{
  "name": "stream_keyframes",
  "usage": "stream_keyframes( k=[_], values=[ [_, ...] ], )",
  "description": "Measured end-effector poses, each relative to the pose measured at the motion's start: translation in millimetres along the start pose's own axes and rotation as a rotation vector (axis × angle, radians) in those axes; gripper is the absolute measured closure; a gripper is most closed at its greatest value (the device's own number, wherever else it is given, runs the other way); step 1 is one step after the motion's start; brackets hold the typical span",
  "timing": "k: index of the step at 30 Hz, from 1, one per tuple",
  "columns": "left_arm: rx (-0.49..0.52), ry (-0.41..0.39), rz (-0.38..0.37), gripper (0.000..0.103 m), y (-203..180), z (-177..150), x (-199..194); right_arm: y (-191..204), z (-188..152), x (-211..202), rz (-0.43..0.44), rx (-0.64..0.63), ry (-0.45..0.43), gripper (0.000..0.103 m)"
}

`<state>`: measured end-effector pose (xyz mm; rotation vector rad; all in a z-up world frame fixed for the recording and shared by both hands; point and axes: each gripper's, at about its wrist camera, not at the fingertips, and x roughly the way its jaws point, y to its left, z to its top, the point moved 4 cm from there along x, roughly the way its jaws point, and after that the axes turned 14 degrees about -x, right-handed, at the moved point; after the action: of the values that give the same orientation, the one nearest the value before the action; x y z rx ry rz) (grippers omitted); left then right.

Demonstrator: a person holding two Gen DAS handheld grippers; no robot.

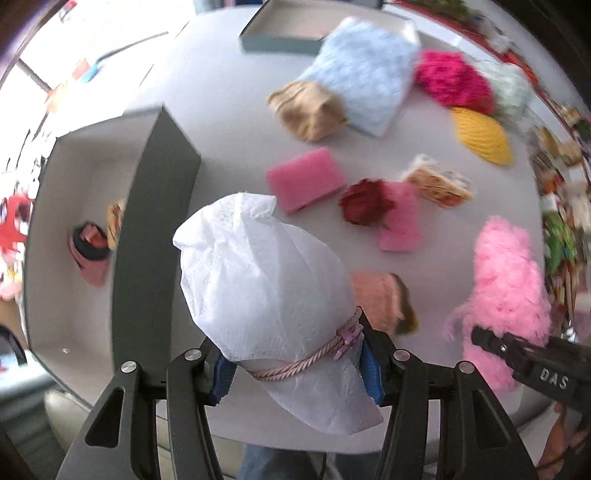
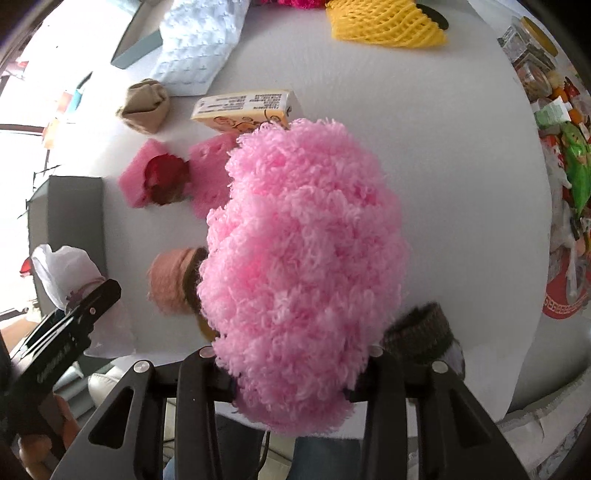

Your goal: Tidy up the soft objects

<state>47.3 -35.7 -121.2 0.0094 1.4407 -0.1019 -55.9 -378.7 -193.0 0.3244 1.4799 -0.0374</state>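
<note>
My left gripper (image 1: 295, 365) is shut on a white tissue bundle (image 1: 258, 273) tied with a pink cord, held above the white table next to the grey box (image 1: 155, 206). The box holds a pink-and-black roll (image 1: 90, 251) and a small packet. My right gripper (image 2: 291, 373) is shut on a fluffy pink yarn ball (image 2: 303, 266), held above the table; it also shows in the left wrist view (image 1: 506, 295). The bundle and left gripper show in the right wrist view (image 2: 70, 277).
On the table lie two pink sponges (image 1: 306, 179), a dried red rose (image 1: 364, 203), a tan cloth (image 1: 308, 109), a light blue cloth (image 1: 364, 77), magenta yarn (image 1: 454, 81), a yellow foam net (image 2: 388, 20), a tissue packet (image 2: 243, 109), a peach sock roll (image 2: 173, 280) and a brown roll (image 2: 421, 332). A box lid (image 1: 280, 40) lies far back.
</note>
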Motion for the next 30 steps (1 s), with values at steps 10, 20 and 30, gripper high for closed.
stream_keyframes(
  k=[10, 20, 30],
  values=[
    [0.073, -0.12, 0.002, 0.046, -3.7, 9.6, -58.2, 10.7, -34.4, -25.5, 0.086, 0.027, 0.005, 0.061],
    [-0.004, -0.2, -0.008, 0.046, 21.8, 14.5, -91.5, 27.8, -29.6, -49.7, 0.082, -0.049, -0.024, 0.06],
    [-0.06, -0.244, 0.005, 0.046, 31.4, 16.6, -103.2, 39.5, -16.5, -60.7, 0.065, -0.112, -0.038, 0.059]
  ],
)
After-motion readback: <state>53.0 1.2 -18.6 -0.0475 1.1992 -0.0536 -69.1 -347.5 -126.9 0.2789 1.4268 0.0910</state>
